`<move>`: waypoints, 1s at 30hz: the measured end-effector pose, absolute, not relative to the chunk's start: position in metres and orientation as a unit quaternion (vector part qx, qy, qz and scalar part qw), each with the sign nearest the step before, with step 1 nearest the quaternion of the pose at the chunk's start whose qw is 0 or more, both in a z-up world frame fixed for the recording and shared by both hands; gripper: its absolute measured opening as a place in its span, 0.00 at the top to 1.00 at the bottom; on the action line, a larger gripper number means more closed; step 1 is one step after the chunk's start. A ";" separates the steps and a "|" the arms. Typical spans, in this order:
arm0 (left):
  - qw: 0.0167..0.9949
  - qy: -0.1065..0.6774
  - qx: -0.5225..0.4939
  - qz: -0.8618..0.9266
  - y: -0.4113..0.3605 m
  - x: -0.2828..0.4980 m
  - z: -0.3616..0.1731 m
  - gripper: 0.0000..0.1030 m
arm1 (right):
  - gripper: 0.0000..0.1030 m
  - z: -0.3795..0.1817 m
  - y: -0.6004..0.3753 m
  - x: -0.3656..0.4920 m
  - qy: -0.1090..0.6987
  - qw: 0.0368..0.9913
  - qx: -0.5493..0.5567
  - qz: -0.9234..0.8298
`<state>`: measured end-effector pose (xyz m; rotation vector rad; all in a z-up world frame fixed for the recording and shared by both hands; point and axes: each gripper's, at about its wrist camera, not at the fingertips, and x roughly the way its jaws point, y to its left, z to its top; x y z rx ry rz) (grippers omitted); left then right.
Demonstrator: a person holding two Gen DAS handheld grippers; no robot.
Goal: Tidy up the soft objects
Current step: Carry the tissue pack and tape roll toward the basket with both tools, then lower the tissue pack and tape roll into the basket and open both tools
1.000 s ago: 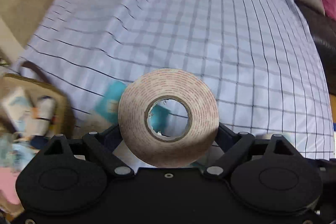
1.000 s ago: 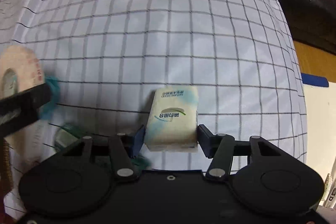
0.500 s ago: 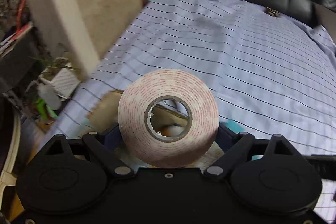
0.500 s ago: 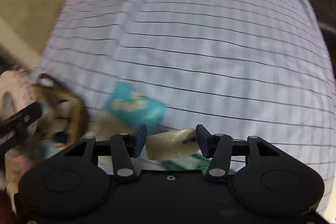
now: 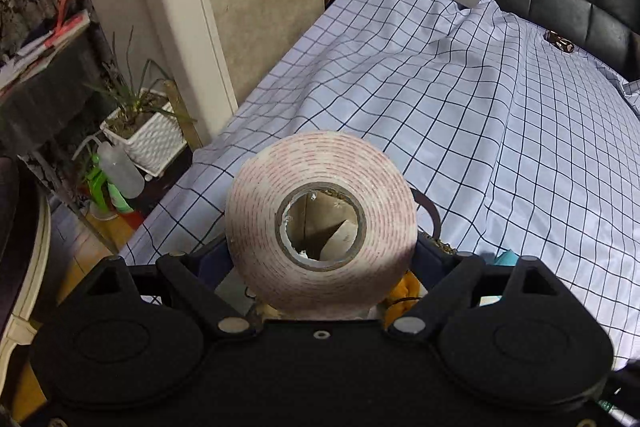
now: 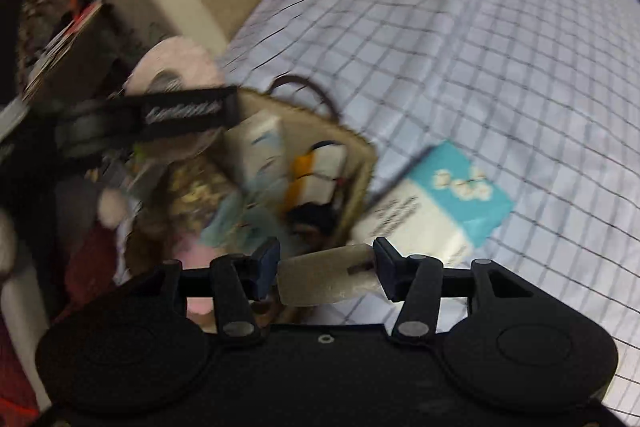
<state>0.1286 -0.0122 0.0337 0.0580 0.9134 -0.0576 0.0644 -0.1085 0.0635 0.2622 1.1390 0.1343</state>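
My left gripper (image 5: 320, 259) is clamped across the flat sides of a roll of foam tape (image 5: 320, 219). The roll looks light and a little springy at the rim, stiffer toward its cardboard core, so I judge the sides the safest place to pinch; squeezing the rim could dent it.

My right gripper (image 6: 326, 275) pinches a small tissue pack (image 6: 326, 279), held between both fingers. It reads as very light and squashy, with a slick wrapper, so I would hold it across the middle, firmly enough that it cannot slide out.

Ahead of the right gripper, a woven basket (image 6: 360, 163) sits on the checked bed sheet (image 6: 480, 47). Inside are another pale pack, something orange and white, and other soft bits too blurred to name. A larger blue-and-white tissue pack (image 6: 440, 203) lies on the sheet just beside the basket.
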 end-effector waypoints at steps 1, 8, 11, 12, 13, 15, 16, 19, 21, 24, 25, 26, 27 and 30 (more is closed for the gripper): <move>0.894 0.445 0.025 -0.031 -0.009 0.131 0.032 0.16 | 0.51 0.063 -0.104 0.064 0.540 0.830 0.123 0.070; 0.886 0.462 0.015 -0.036 0.001 0.138 0.028 0.16 | 0.51 0.059 -0.085 0.060 0.557 0.812 0.130 0.116; 0.883 0.468 0.011 -0.040 0.003 0.142 0.026 0.15 | 0.51 0.056 -0.081 0.059 0.562 0.804 0.140 0.134; 0.881 0.471 0.012 -0.040 0.002 0.143 0.025 0.15 | 0.51 0.055 -0.079 0.059 0.562 0.803 0.143 0.139; 0.881 0.472 0.015 -0.038 0.001 0.145 0.024 0.14 | 0.50 0.054 -0.077 0.060 0.560 0.803 0.144 0.144; 0.884 0.466 0.023 -0.033 -0.002 0.146 0.023 0.14 | 0.46 0.052 -0.074 0.060 0.552 0.810 0.140 0.139; 0.885 0.464 0.031 -0.031 -0.003 0.147 0.023 0.13 | 0.39 0.051 -0.073 0.061 0.548 0.815 0.136 0.130; 0.889 0.457 0.035 -0.018 -0.001 0.148 0.024 0.11 | 0.36 0.048 -0.078 0.062 0.543 0.818 0.144 0.121; 0.891 0.453 0.037 -0.013 0.000 0.148 0.024 0.08 | 0.36 0.047 -0.083 0.063 0.546 0.815 0.154 0.117; 0.892 0.449 0.043 -0.015 0.000 0.147 0.024 0.07 | 0.36 0.042 -0.087 0.070 0.547 0.818 0.148 0.104; 0.891 0.451 0.045 -0.017 0.000 0.147 0.023 0.07 | 0.36 0.041 -0.087 0.070 0.548 0.817 0.147 0.102; 0.890 0.454 0.043 -0.016 0.000 0.147 0.022 0.07 | 0.36 0.040 -0.088 0.070 0.550 0.816 0.148 0.102; 0.889 0.456 0.042 -0.017 0.000 0.147 0.021 0.07 | 0.36 0.039 -0.088 0.070 0.551 0.815 0.148 0.102; 0.888 0.457 0.045 -0.018 -0.001 0.145 0.020 0.07 | 0.36 0.038 -0.089 0.068 0.552 0.818 0.133 0.091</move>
